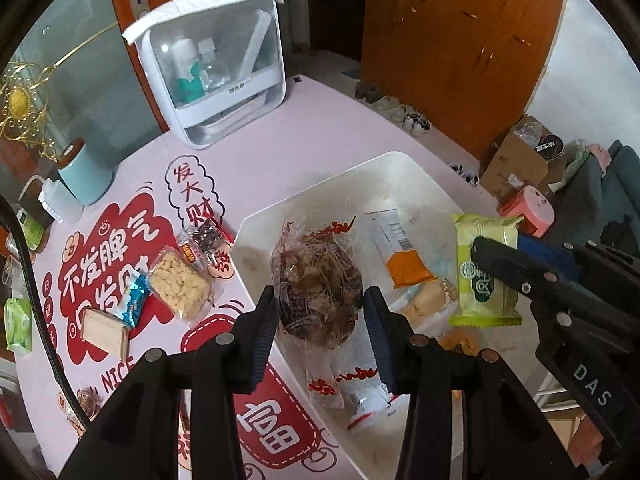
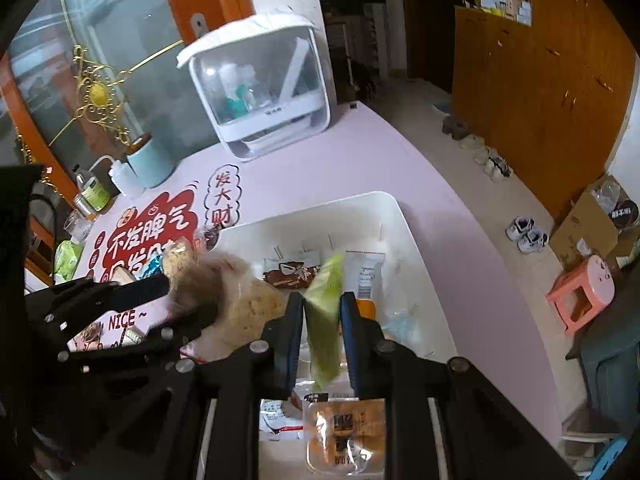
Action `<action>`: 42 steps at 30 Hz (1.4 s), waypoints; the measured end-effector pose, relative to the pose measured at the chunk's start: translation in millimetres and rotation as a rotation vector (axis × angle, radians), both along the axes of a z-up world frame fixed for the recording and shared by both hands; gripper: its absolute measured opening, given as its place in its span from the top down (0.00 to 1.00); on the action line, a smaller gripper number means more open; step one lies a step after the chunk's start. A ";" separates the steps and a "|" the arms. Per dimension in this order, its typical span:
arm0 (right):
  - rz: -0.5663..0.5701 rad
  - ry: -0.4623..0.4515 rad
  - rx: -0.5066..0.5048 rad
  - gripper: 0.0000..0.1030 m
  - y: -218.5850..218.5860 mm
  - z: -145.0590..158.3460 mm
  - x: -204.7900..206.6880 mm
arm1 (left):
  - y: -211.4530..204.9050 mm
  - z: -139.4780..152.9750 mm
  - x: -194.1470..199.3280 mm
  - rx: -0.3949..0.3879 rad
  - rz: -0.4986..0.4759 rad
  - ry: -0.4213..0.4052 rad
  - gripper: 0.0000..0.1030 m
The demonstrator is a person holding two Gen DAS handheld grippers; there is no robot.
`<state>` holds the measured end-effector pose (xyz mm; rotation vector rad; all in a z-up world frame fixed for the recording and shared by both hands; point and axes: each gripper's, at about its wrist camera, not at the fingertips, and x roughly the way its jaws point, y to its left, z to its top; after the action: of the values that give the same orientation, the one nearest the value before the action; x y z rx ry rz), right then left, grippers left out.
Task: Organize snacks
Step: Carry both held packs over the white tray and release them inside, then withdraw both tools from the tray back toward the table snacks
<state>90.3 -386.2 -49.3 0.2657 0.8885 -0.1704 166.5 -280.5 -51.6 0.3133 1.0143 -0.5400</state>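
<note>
A white bin (image 1: 396,160) sits on the pink table and holds several snack packets. My left gripper (image 1: 320,308) is shut on a clear bag of brown shredded snack (image 1: 316,276) and holds it over the bin's left side; the gripper also shows in the right wrist view (image 2: 192,300). My right gripper (image 2: 322,320) is shut on a light green packet (image 2: 326,312) above the bin (image 2: 404,216); in the left wrist view the packet (image 1: 484,272) hangs over the bin's right part. An orange-and-white packet (image 1: 400,252) lies in the bin.
Loose snacks lie on the red-printed mat left of the bin: a puffed-rice bar (image 1: 180,284), a blue packet (image 1: 134,300), a biscuit pack (image 1: 106,332). A white-framed clear box (image 1: 216,68) stands at the back, a blue cup (image 1: 86,172) at the left. The table edge runs right of the bin.
</note>
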 end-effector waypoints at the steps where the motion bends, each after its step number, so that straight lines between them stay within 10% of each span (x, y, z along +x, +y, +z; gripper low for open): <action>1: -0.002 0.000 0.004 0.73 -1.0 -1.3 0.8 | -2.2 -3.6 2.8 0.007 -0.001 0.004 0.58; 6: -0.003 -0.002 -0.003 0.58 1.1 -4.0 2.0 | -6.4 -8.1 3.1 0.026 0.002 -0.027 0.12; 42: 0.122 -0.047 -0.011 0.58 109.0 26.0 -15.0 | 107.2 19.8 -23.2 0.018 0.083 -0.043 0.10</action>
<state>75.3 -277.2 -23.3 0.2042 0.8544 -0.0560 143.3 -173.3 -31.8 0.2967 0.9867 -0.4475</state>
